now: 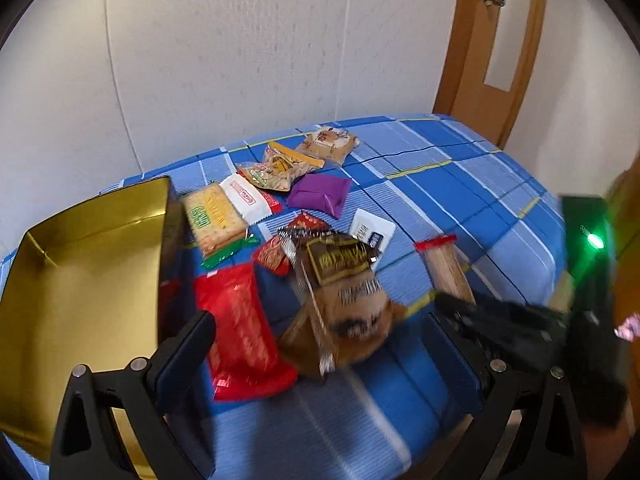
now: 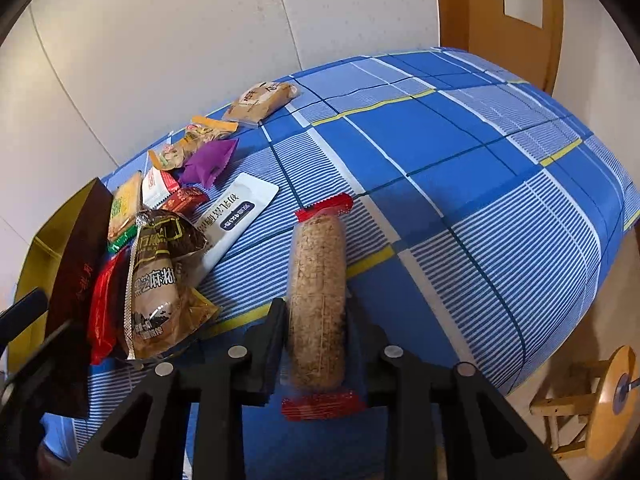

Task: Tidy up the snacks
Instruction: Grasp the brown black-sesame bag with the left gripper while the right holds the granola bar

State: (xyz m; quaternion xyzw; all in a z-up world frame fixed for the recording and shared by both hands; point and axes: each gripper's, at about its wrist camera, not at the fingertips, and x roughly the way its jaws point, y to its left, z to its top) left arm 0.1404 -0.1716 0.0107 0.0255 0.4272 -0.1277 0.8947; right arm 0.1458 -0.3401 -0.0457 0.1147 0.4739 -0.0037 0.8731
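Right wrist view, rice bar (image 2: 318, 300) clamped lengthwise between jaws

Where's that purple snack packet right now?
The purple packet lies on the blue checked cloth, between the peanut bag and the white sachet.

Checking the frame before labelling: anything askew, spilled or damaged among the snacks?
No damage or spill. One oddity: the brown pack lies askew on top of the red pack beside the gold box. The right gripper is shut on the cracker bar.
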